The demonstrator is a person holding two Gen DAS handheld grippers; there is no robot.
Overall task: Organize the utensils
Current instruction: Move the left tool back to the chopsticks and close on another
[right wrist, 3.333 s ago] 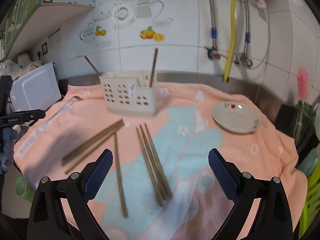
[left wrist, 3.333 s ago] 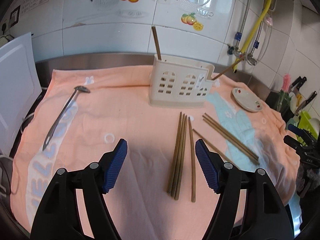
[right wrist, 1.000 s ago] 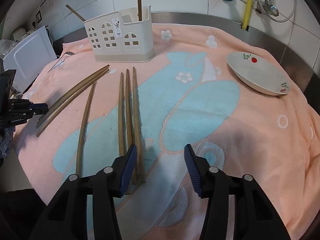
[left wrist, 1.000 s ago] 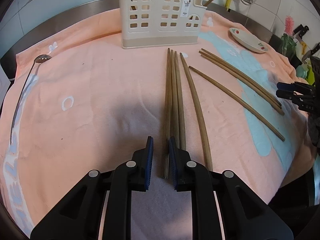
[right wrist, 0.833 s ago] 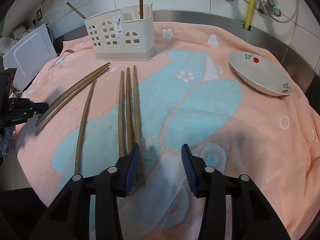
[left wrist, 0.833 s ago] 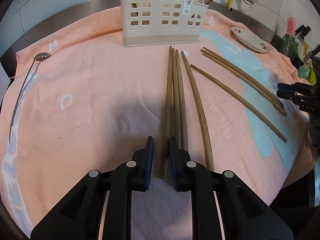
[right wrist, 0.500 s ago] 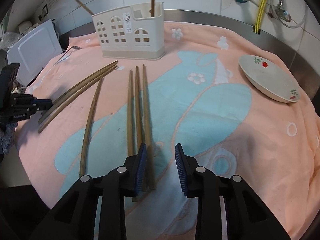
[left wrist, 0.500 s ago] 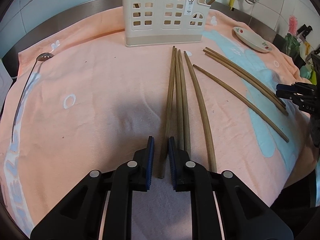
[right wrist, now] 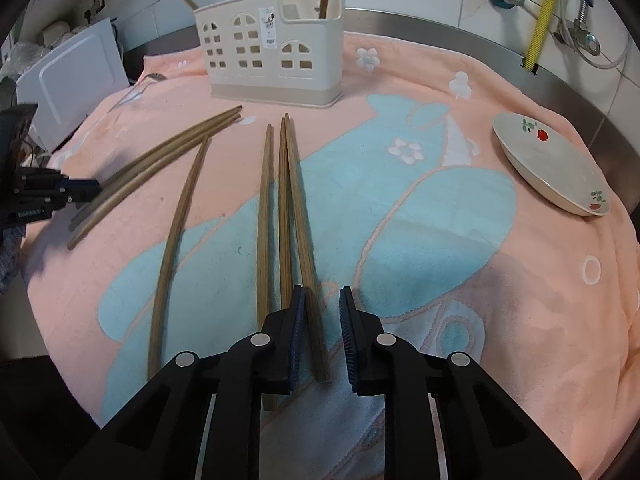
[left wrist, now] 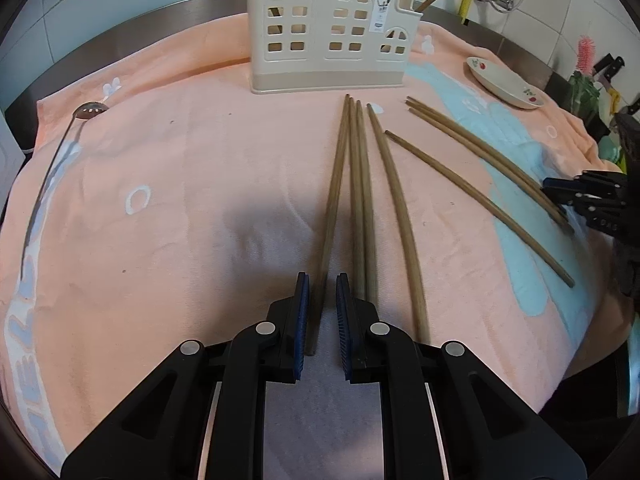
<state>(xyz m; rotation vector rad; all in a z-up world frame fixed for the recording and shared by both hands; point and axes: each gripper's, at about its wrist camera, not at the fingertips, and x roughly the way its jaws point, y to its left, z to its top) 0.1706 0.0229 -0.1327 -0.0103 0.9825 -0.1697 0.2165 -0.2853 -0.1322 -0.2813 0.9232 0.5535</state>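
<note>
Straddling the near end of one chopstick [left wrist: 326, 240], the left gripper [left wrist: 322, 316] has its fingers [left wrist: 301, 320] drawn in to a slim gap, and whether the pads actually pinch the stick cannot be told. This stick is the leftmost of a bundle of three and runs straight away from the fingers toward the cream utensil holder [left wrist: 326, 40] at the far side of the towel [left wrist: 160, 200] covering the table.

The right gripper [right wrist: 322, 328] sits over its own group, jaws just closing around the near end of the rightmost chopstick [right wrist: 302, 232]; a gap shows on its right side, so no firm grip is evident. That stick also lies lengthwise toward the holder.

Each hand is nearest its own stick. A loose, curved chopstick [left wrist: 394, 216] lies just right of the left group; a spoon [left wrist: 52, 168] rests far left.
</note>
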